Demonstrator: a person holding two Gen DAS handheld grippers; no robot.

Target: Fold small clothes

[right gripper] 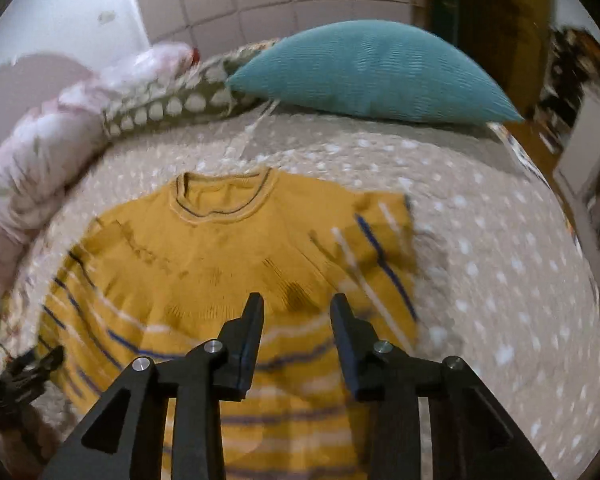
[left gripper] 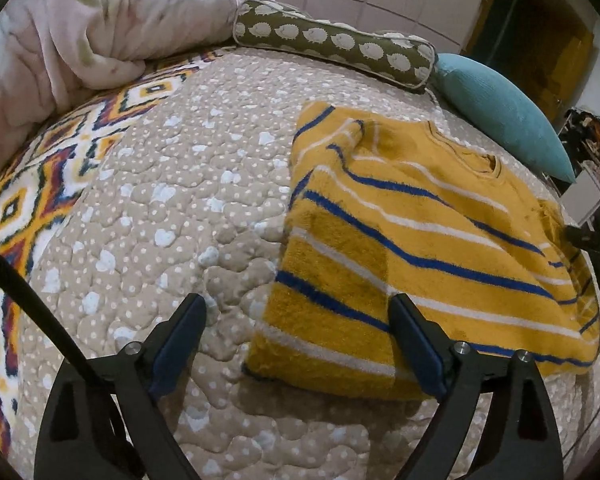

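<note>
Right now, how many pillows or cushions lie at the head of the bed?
2: a long olive hedgehog-print bolster beside the bunched pink quilt, and a teal cushion at its other end. More could be hidden under the quilt.

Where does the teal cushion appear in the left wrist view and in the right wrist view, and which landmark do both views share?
Left wrist view: the teal cushion lies at the upper right, beyond the yellow striped sweater.
Right wrist view: the teal cushion fills the upper centre, beyond the sweater's collar.
Shared landmark: the olive bolster with white shapes, left of the cushion in both views.
</note>
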